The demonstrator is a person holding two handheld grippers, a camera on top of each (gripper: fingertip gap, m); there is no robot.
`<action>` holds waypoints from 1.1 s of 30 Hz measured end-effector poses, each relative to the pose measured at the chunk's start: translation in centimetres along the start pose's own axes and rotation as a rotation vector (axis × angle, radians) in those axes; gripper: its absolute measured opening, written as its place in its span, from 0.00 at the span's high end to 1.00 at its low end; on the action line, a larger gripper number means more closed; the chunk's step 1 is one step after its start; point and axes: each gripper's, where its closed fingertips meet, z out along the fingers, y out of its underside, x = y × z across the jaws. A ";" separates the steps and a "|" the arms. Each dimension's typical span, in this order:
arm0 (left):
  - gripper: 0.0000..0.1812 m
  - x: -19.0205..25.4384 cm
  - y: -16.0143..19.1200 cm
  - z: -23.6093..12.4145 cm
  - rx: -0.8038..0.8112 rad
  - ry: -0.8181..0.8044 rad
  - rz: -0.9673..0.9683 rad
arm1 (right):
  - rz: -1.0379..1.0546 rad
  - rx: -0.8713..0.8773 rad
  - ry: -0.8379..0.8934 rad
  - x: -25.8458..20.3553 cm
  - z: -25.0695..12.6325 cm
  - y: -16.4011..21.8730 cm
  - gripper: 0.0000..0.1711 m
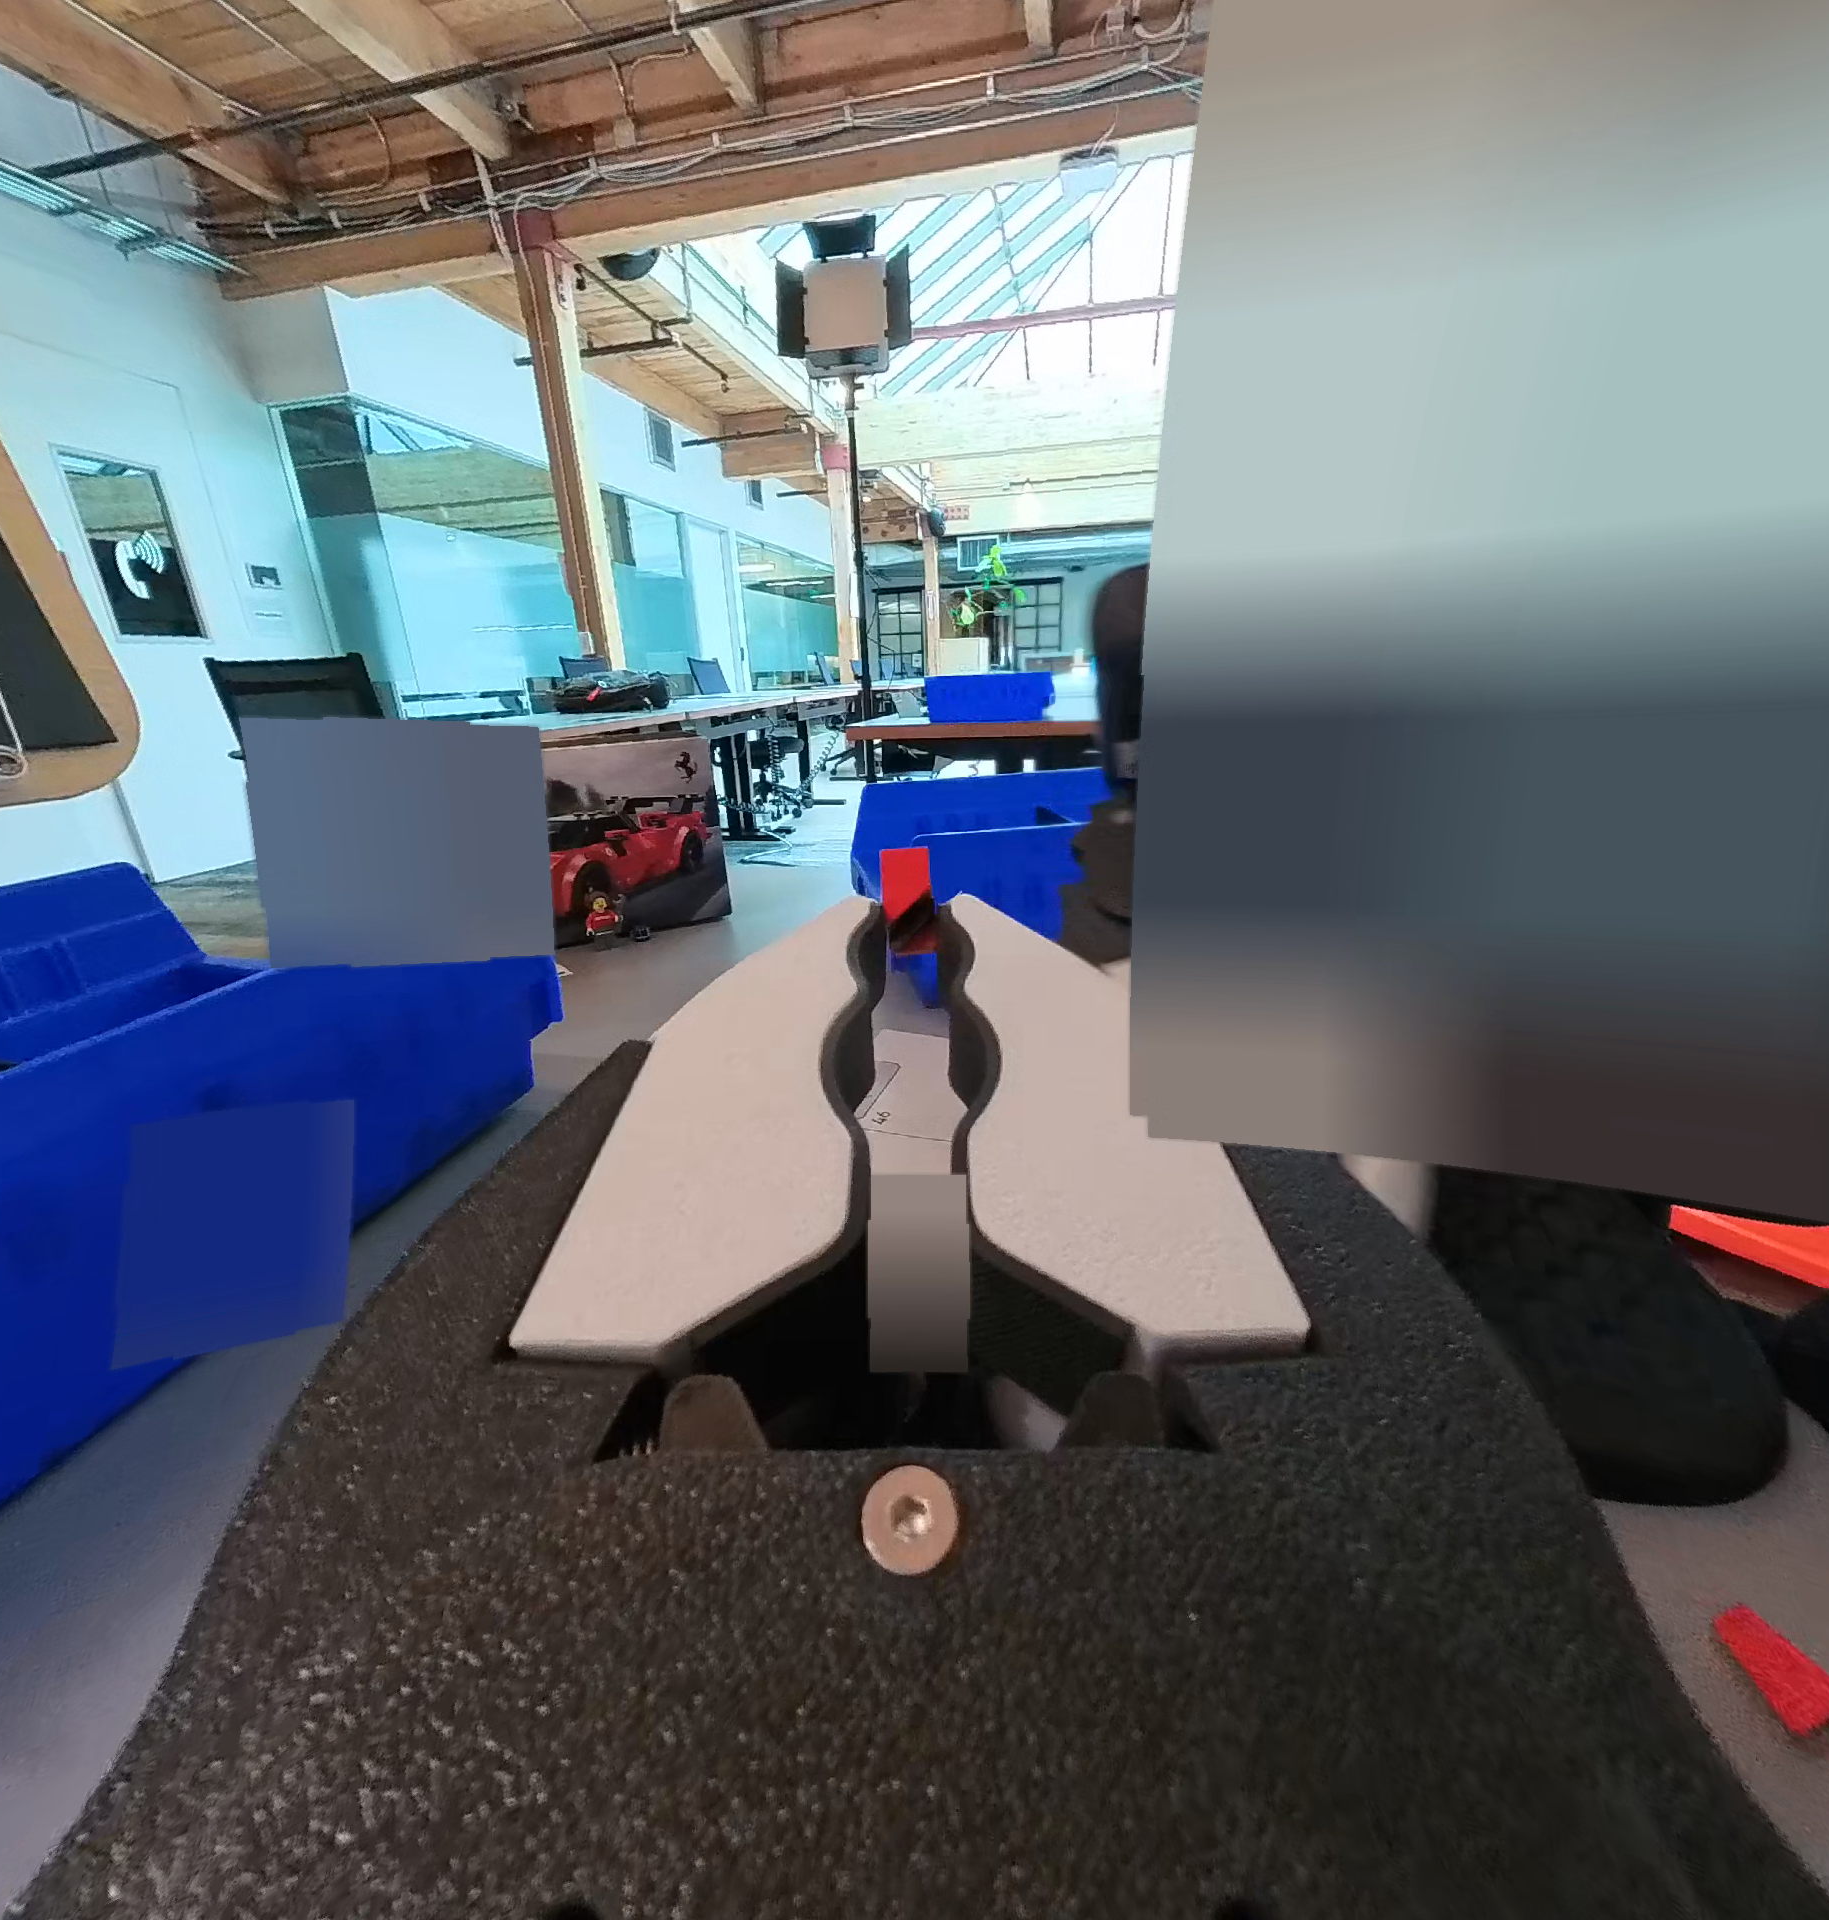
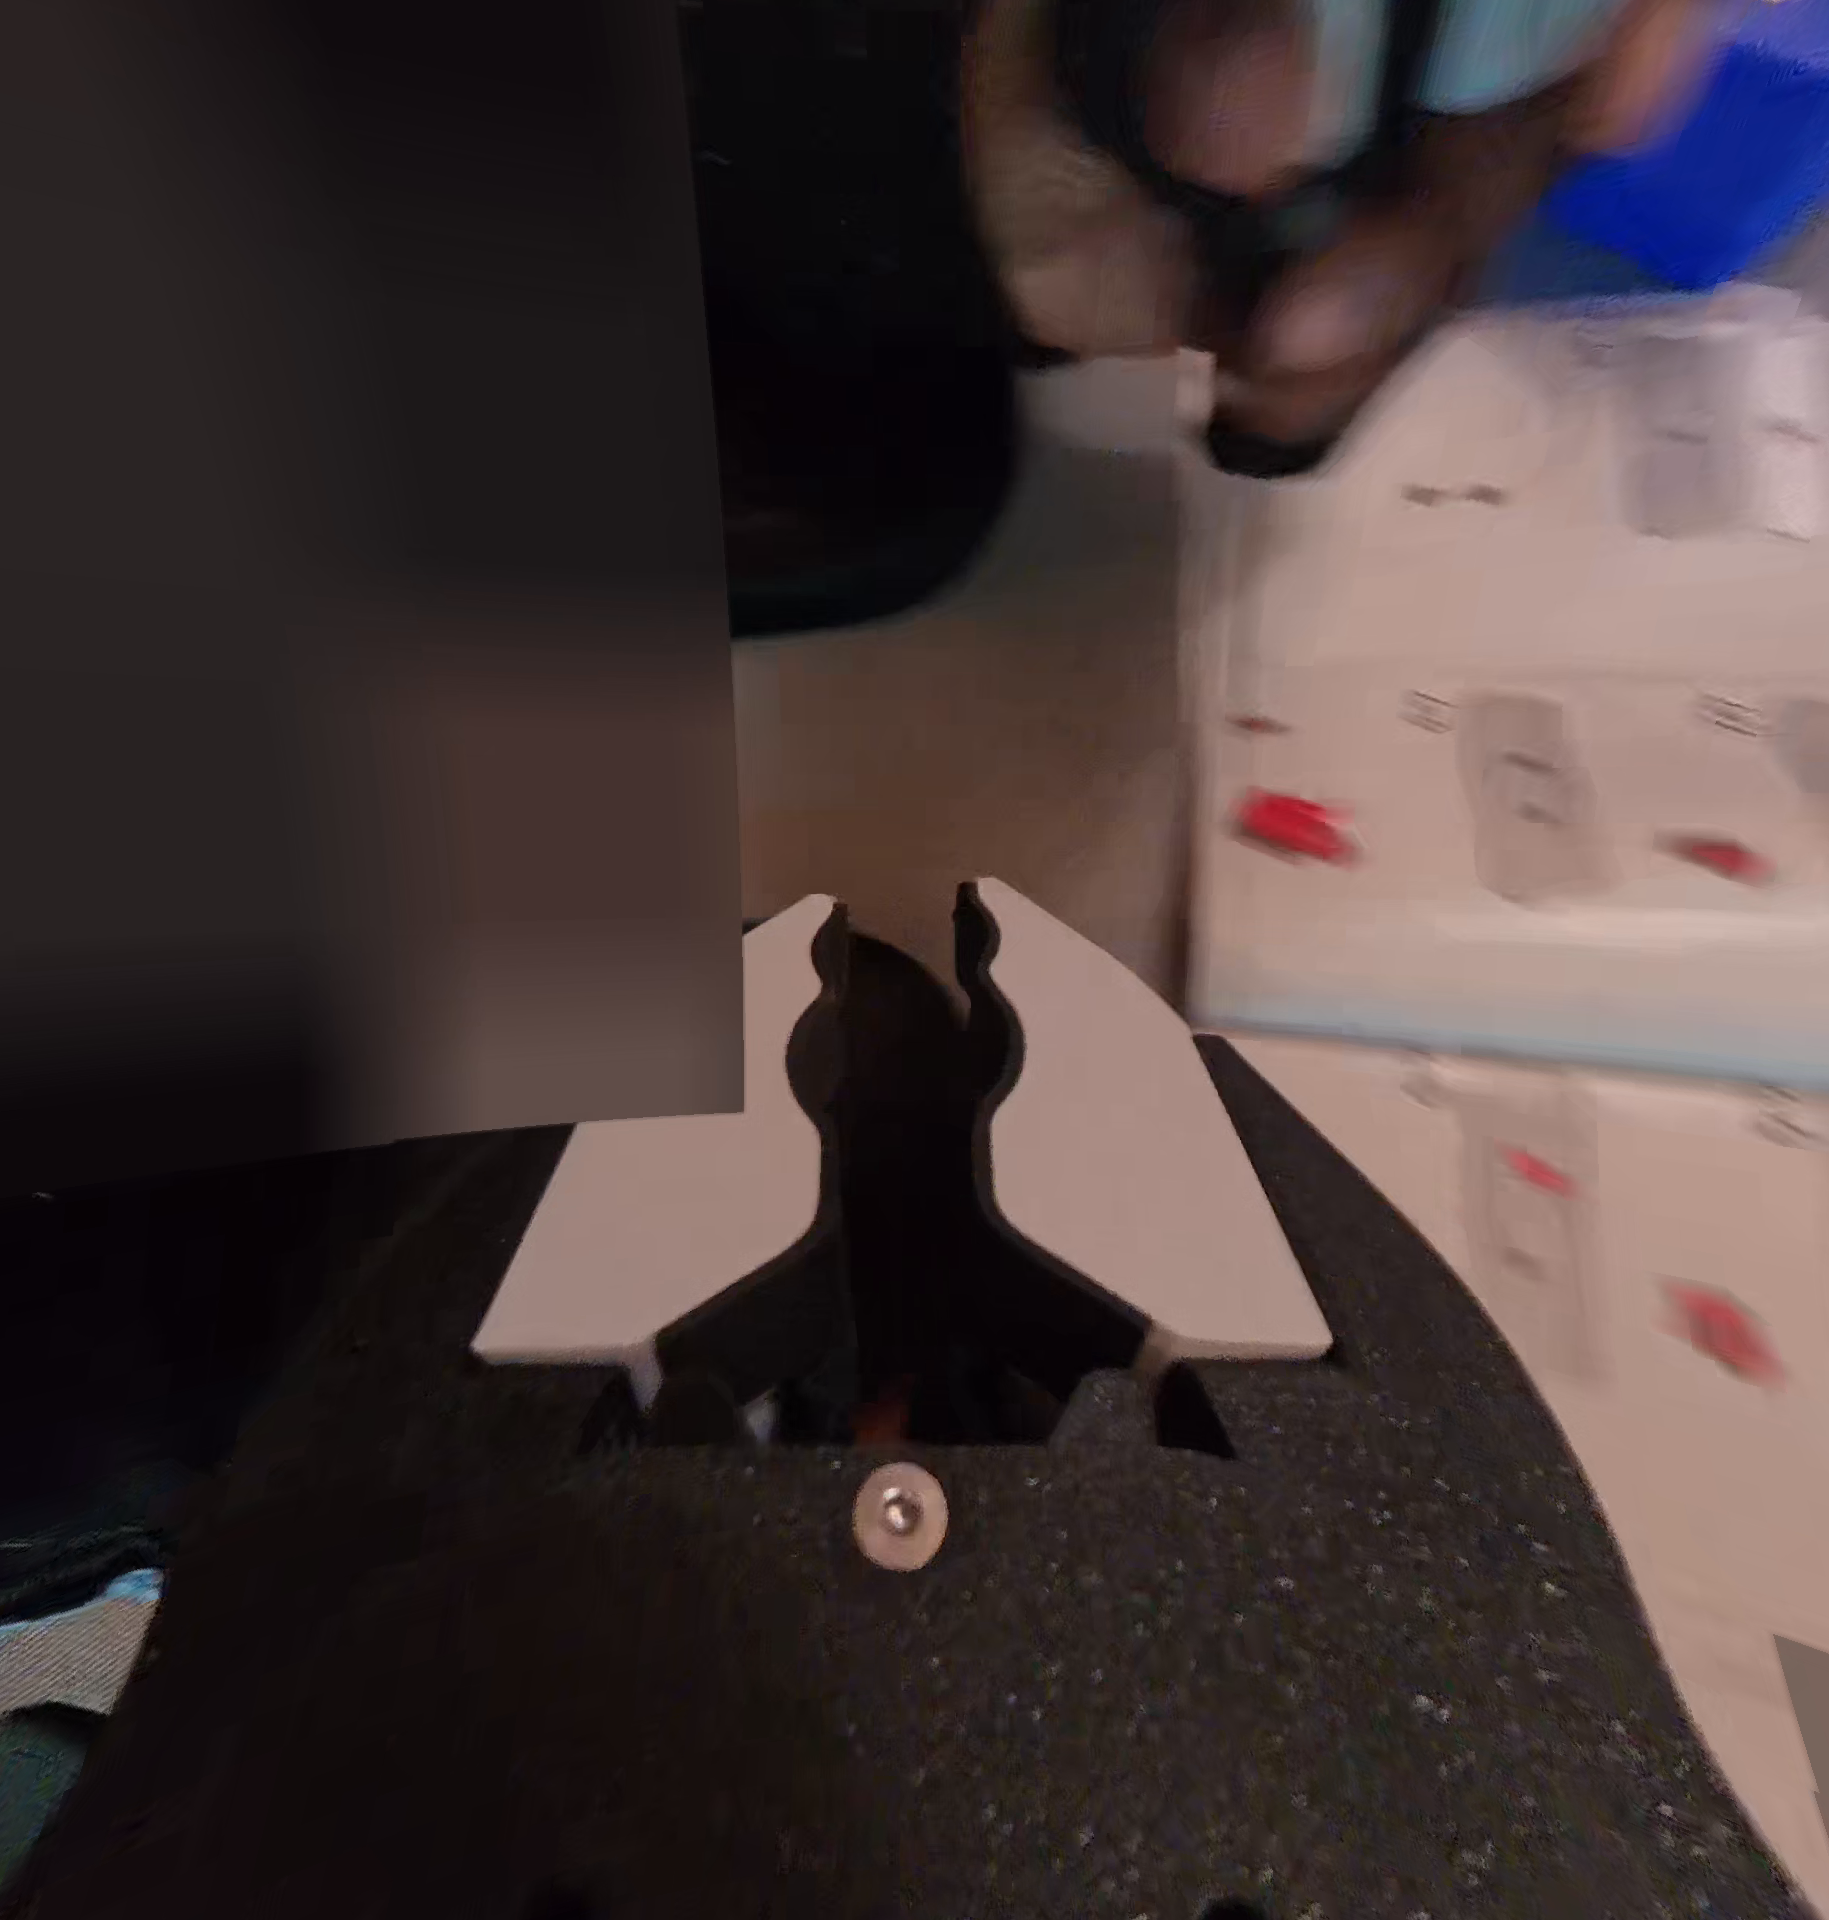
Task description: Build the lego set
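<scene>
In the left wrist view my left gripper (image 1: 910,920) is shut on a small red and black lego piece (image 1: 905,899), which sticks up from between the fingertips above the table. In the right wrist view, which is blurred, my right gripper (image 2: 897,914) is open with a narrow gap and holds nothing. It hangs over the table beside the open white instruction booklet (image 2: 1512,831). A hand on a dark tool (image 2: 1263,260) shows farther off above it.
Blue bins stand at the left (image 1: 214,1091) and ahead on the right (image 1: 983,842). The lego set box with a red car picture (image 1: 635,842) stands upright at the back. A loose red piece (image 1: 1777,1668) lies on the grey table at lower right. The left gripper's tips are roughly 12 centimetres from the right gripper's.
</scene>
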 end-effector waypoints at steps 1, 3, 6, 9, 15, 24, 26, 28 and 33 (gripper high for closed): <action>0.96 0.0 0.0 0.0 -0.001 0.002 -0.002 | 0.000 -0.016 -0.047 -1.9 1.1 -0.3 0.86; 0.96 0.2 0.1 0.1 -0.005 0.010 -0.001 | -0.029 -0.069 -0.077 -4.6 3.3 -0.2 0.84; 0.95 0.6 0.1 0.2 -0.015 0.021 0.025 | -0.078 -0.129 -0.042 -6.3 5.6 0.0 0.84; 0.95 0.9 0.2 0.3 -0.028 0.025 0.057 | -0.121 -0.216 0.046 -5.6 6.6 0.8 0.88; 0.95 1.1 0.2 0.3 -0.031 0.025 0.077 | -0.203 -0.214 0.117 -4.8 5.8 0.6 0.93; 0.96 0.8 0.1 0.3 -0.028 0.022 0.056 | 0.298 0.057 0.265 5.8 -4.0 3.0 0.93; 0.96 0.8 0.2 0.3 -0.026 0.024 0.044 | 0.375 0.015 0.255 6.9 -4.1 4.7 0.93; 0.95 0.7 0.2 0.3 -0.025 0.026 0.030 | 0.390 -0.026 0.285 7.8 -4.5 5.7 0.92; 0.96 0.7 0.3 0.3 -0.022 0.036 0.006 | 0.382 -0.031 0.401 10.5 -6.7 6.1 0.90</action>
